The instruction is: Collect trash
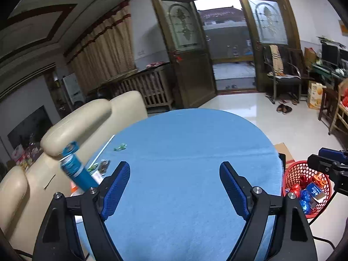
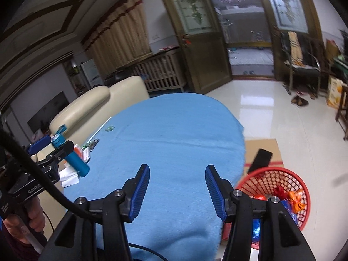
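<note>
Both empty and spread: left gripper (image 1: 174,187), right gripper (image 2: 177,189). Remaining litter, small green crumpled wrapper (image 1: 120,147) and long white straw (image 1: 102,152), far-left on round blue-clothed table (image 1: 184,141). Straw running away lengthwise. Nearer the left. Red mesh basket (image 2: 289,174) down right.

L wrist cam low over blue table (image 1: 184,152), R cam alike, both facing doorway (image 1: 226,50), shared.

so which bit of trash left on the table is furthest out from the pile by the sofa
The small green wrapper. It lies alone on the blue cloth, apart from the blue can and the wrappers clustered at the table's sofa-side edge.
</note>
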Available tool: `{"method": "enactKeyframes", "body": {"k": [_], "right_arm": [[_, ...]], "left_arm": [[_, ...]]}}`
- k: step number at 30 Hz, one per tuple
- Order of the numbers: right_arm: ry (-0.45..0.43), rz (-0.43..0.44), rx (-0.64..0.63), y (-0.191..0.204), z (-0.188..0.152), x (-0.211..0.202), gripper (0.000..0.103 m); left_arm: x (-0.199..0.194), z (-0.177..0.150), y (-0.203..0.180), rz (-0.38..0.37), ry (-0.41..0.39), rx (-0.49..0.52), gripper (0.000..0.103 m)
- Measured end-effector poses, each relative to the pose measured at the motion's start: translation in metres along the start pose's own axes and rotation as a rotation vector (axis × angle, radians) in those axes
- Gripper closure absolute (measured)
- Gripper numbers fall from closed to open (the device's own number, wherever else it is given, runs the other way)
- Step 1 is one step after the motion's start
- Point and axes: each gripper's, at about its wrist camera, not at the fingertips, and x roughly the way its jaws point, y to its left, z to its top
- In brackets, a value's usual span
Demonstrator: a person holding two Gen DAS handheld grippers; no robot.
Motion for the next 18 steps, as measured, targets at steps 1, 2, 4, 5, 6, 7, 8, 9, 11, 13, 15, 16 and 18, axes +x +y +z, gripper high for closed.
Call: {"method": "enactKeyframes", "body": {"k": [1, 2, 4, 5, 6, 7, 8, 9, 11, 13, 15, 16, 18], "right_arm": [[-0.004, 0.004, -0.009, 0.006, 0.001, 0.001, 0.045], [-0.010, 0.008, -0.019, 0.013, 0.003, 0.001, 0.044], [-0.020, 0.009, -0.031, 0.026, 0.009, 0.000, 0.042], [-0.029, 0.010, -0.036, 0.033, 0.013, -0.001, 0.040], [-0.038, 0.011, -0.037, 0.038, 0.016, -0.002, 0.038], [-0.043, 0.013, -0.038, 0.042, 0.018, -0.002, 0.037], [-0.047, 0.016, -0.039, 0.047, 0.021, -0.003, 0.037], [-0.049, 0.018, -0.044, 0.054, 0.023, -0.002, 0.037], [-0.052, 0.017, -0.056, 0.063, 0.026, -0.002, 0.036], [-0.053, 0.017, -0.079, 0.077, 0.027, 0.000, 0.036], [-0.056, 0.016, -0.101, 0.091, 0.025, 0.001, 0.036], [-0.059, 0.017, -0.108, 0.096, 0.025, 0.001, 0.036], [-0.063, 0.024, -0.118, 0.108, 0.024, 0.002, 0.036]], "left_arm": [[-0.003, -0.001, 0.005, 0.009, -0.001, -0.008, 0.018], [-0.003, -0.001, 0.010, 0.014, -0.002, -0.013, 0.018], [-0.008, -0.004, 0.019, 0.033, -0.005, -0.027, 0.018], [-0.011, -0.006, 0.023, 0.040, -0.005, -0.031, 0.018], [-0.012, -0.007, 0.028, 0.051, -0.004, -0.039, 0.018], [-0.014, -0.009, 0.034, 0.054, -0.002, -0.047, 0.018], [-0.017, -0.010, 0.039, 0.055, -0.003, -0.050, 0.018], [-0.019, -0.012, 0.044, 0.060, -0.005, -0.058, 0.018], [-0.026, -0.017, 0.059, 0.073, -0.012, -0.076, 0.018], [-0.029, -0.020, 0.065, 0.083, -0.017, -0.086, 0.018], [-0.033, -0.023, 0.074, 0.095, -0.022, -0.096, 0.017], [-0.035, -0.025, 0.078, 0.101, -0.025, -0.102, 0.017], [-0.039, -0.026, 0.083, 0.106, -0.029, -0.113, 0.017]]}}
